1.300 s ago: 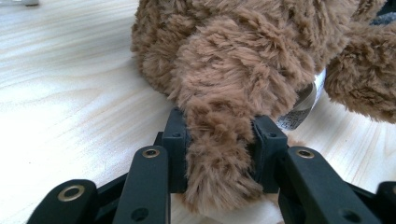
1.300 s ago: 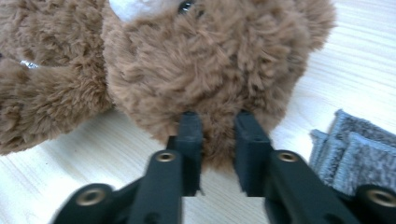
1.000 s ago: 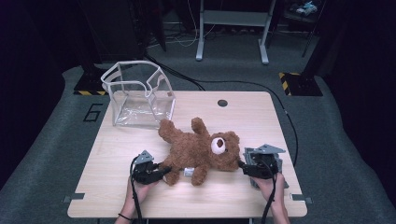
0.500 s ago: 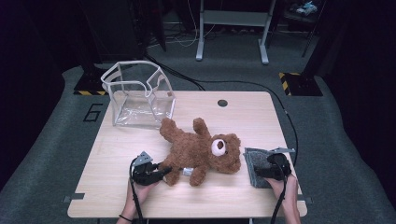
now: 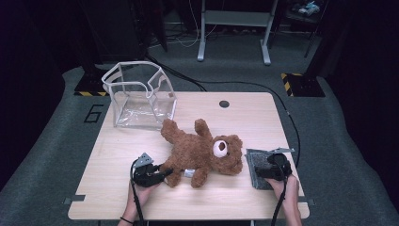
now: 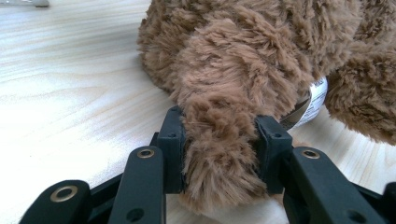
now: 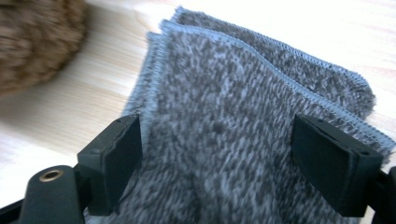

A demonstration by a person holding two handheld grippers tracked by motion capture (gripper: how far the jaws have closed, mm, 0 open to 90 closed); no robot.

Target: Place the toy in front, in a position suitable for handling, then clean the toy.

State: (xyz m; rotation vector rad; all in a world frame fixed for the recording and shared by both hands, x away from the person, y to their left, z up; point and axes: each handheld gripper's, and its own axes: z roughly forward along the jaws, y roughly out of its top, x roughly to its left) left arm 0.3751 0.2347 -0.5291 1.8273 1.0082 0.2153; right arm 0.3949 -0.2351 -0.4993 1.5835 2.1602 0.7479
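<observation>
A brown teddy bear (image 5: 202, 150) lies on its back in the middle of the wooden table (image 5: 263, 117), head toward the right. My left gripper (image 5: 164, 173) is at its lower leg. In the left gripper view it (image 6: 219, 144) is shut on that furry leg (image 6: 224, 93), with a white sewn label (image 6: 315, 98) showing behind. A folded grey cloth (image 5: 256, 175) lies flat just right of the bear's head. My right gripper (image 5: 264, 167) rests over it. In the right gripper view it (image 7: 243, 149) is open, jaws wide on either side of the cloth (image 7: 233, 102), gripping nothing.
A clear plastic box-shaped bag (image 5: 139, 96) stands open at the table's far left corner. A small dark round hole (image 5: 224, 103) is in the tabletop near the far edge. Cables trail across the floor beyond the table. The bear's fur (image 7: 37, 37) shows at upper left in the right gripper view.
My right gripper has drawn back from the bear's head to the right and now sits over the grey cloth. The left gripper and the bear have barely moved.
</observation>
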